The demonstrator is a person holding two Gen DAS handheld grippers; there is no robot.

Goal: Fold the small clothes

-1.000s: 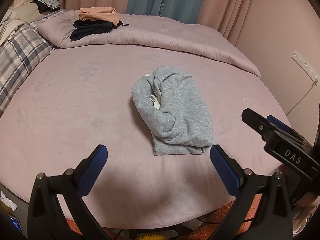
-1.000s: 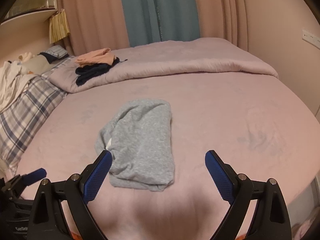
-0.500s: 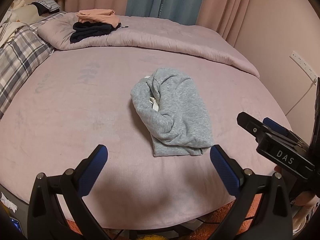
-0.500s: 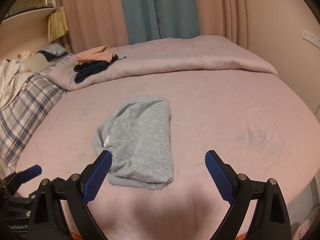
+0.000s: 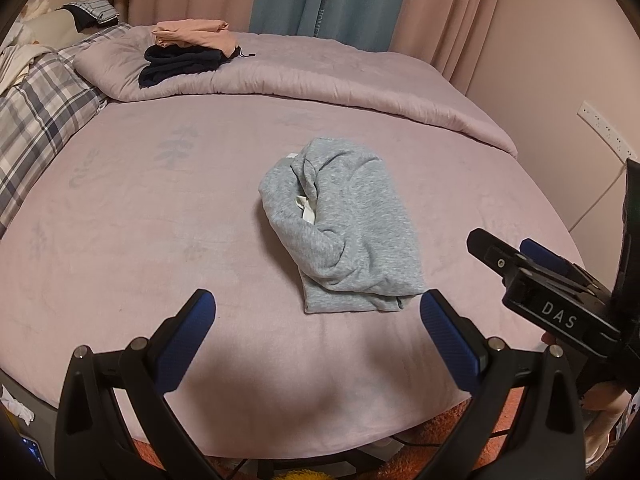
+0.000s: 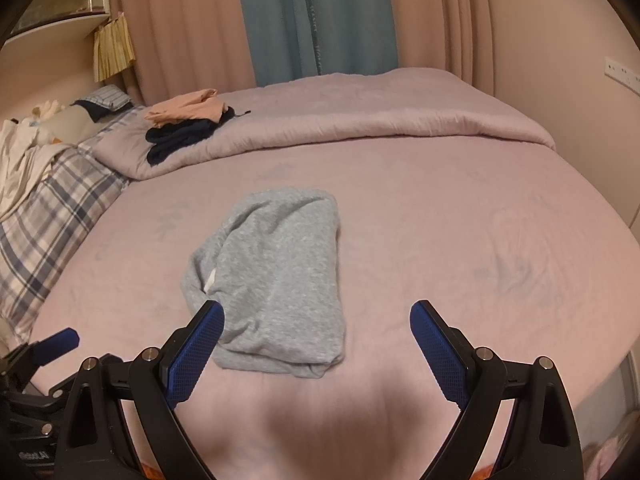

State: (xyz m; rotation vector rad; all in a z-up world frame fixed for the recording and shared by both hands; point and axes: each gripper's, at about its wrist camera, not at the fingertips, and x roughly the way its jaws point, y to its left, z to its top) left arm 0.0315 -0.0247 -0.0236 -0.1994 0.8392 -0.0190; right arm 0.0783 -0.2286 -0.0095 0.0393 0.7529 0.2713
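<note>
A grey garment (image 5: 344, 228) lies folded in a loose bundle on the pink bed sheet (image 5: 160, 220), with a white label showing at its left fold. It also shows in the right wrist view (image 6: 276, 276). My left gripper (image 5: 316, 320) is open and empty, hovering near the bed's front edge, just short of the garment. My right gripper (image 6: 316, 332) is open and empty, its left finger (image 6: 196, 348) over the garment's near left corner. The right gripper shows at the right in the left wrist view (image 5: 552, 296).
A rolled pink duvet (image 5: 320, 80) lies across the far side with a peach garment (image 5: 192, 34) on a dark navy one (image 5: 180, 64). A plaid pillow (image 5: 36, 120) is at the left. Curtains (image 6: 316, 20) and a wall socket (image 5: 600, 124) stand behind.
Both grippers have drifted slightly back and up from the bed. The garment has not moved. Both stay open.
</note>
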